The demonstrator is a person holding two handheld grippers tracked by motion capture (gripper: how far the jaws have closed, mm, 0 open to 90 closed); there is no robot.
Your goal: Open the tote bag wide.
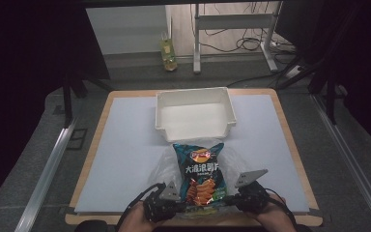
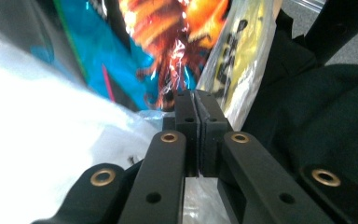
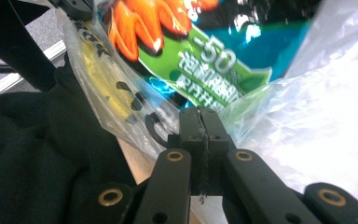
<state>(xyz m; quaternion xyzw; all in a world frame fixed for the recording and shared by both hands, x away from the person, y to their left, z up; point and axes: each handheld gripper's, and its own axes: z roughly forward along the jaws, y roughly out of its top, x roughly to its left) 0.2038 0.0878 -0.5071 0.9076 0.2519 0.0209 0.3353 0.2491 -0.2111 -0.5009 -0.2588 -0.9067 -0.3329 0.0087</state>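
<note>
The chip bag (image 1: 202,174) lies inside a clear plastic bag (image 1: 166,162) at the near edge of the surface (image 1: 125,145), just before the white bin (image 1: 194,113). Left claw (image 1: 176,209) and right claw (image 1: 232,199) each seem to be pinching the plastic's near rim, jaws pressed together

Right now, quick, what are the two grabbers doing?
Left gripper: fingers shut on the near edge of the clear plastic bag with the chip bag inside.
Right gripper: fingers shut on the same edge.
</note>
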